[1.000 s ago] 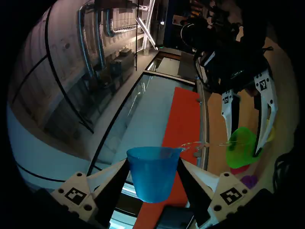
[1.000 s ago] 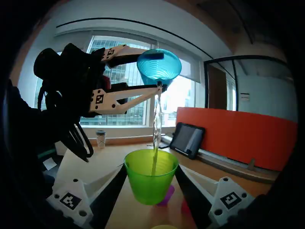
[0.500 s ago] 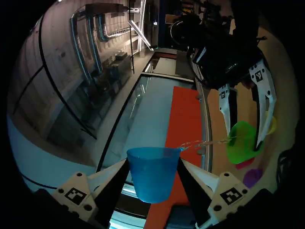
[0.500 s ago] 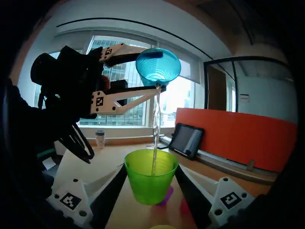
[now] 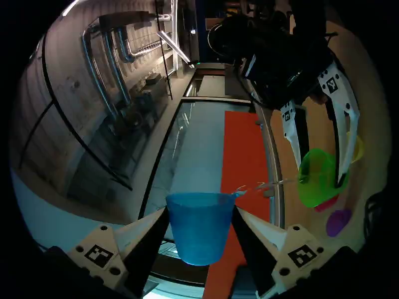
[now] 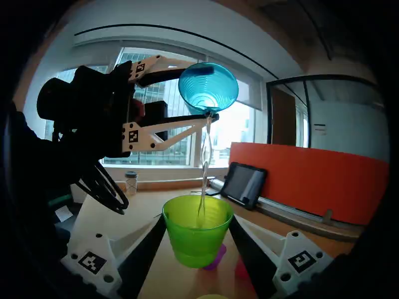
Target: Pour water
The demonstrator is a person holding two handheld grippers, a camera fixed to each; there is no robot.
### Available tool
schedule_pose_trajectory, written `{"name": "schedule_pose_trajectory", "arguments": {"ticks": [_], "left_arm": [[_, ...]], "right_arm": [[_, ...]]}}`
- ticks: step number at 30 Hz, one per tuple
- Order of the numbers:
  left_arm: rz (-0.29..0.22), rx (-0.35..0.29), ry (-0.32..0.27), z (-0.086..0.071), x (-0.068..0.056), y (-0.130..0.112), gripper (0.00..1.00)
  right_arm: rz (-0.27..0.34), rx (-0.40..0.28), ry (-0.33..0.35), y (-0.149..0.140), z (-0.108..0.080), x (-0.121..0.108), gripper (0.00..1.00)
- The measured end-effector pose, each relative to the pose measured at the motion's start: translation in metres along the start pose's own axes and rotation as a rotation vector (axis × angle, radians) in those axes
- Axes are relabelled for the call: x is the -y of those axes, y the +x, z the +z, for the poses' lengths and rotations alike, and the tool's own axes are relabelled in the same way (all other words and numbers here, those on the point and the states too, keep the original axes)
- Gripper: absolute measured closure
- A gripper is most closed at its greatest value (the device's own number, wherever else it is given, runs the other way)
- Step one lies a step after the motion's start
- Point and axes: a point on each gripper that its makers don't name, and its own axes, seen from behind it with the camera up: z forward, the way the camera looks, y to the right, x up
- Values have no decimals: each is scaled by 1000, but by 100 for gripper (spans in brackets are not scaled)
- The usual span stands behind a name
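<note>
In the left gripper view, the left hand-held gripper [image 5: 201,219] is gripping a blue cup [image 5: 199,236], both fingers pressing on its sides and opened only to the cup's width. A thin water stream [image 5: 264,185] is leaving the blue cup's rim and running to the right into a green cup [image 5: 319,174]. The right hand-held gripper [image 5: 322,177] is holding that green cup farther off, one white finger lying along each side of it. A person's dark sleeve [image 5: 279,60] is showing behind that gripper. An orange partition [image 5: 242,144] is standing along the far edge of the desk [image 5: 319,124]. A yellow cup [image 5: 357,147] is sitting just beside the green cup, and a purple item [image 5: 338,223] is lying near it.

In the right gripper view, the right hand-held gripper [image 6: 198,222] is clamping the green cup [image 6: 197,239] upright between both fingers, above the desk [image 6: 144,209]. The left hand-held gripper [image 6: 204,92] is holding the blue cup [image 6: 208,89] high above it, tipped on its side with the mouth facing the camera. The water stream [image 6: 204,164] is falling straight down into the green cup, which is showing liquid inside. A tablet [image 6: 243,183] is leaning against the orange partition [image 6: 309,174] on the right, and a small lidded cup [image 6: 130,182] is standing by the window [image 6: 164,144] at the far left.
</note>
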Motion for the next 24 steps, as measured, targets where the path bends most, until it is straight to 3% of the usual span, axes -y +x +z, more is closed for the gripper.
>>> {"name": "schedule_pose_trajectory", "arguments": {"ticks": [24], "left_arm": [[169,-28,20,-5,-1,11,15]], "right_arm": [[3,-10,-8,3,0,-5,9]]}}
